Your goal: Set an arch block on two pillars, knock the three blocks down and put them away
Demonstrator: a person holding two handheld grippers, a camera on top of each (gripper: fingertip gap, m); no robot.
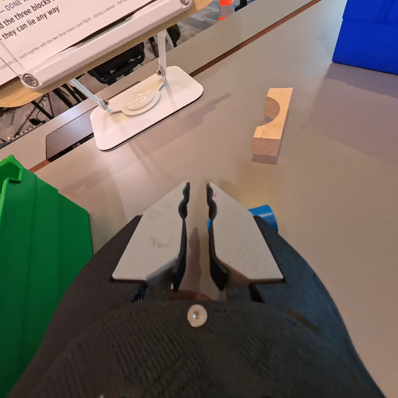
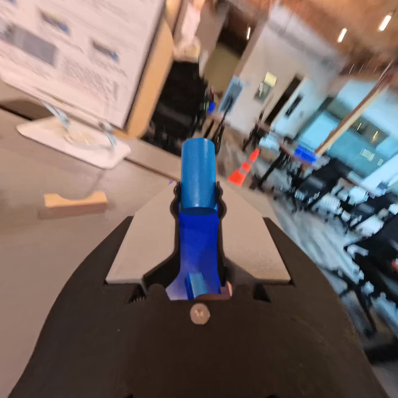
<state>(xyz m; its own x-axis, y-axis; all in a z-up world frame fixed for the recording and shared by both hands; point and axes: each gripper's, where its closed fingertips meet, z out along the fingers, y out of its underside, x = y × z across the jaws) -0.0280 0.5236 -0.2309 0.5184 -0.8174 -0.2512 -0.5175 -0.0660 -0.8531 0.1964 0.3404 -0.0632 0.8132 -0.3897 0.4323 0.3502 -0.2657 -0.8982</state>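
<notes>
I take the arch block [image 1: 272,121] as my landmark; it lies flat on the table [image 1: 323,215]. To its left sits the stand base [image 1: 146,116], with the sheet board [image 1: 64,32] held above that. Behind and to its right sits a bin [image 1: 368,36]. Nearer to me and left of it, a second bin [image 1: 41,247] sits on the table. A cylinder [image 1: 263,214] lies nearer than it, just beside my left gripper [image 1: 198,189].
</notes>
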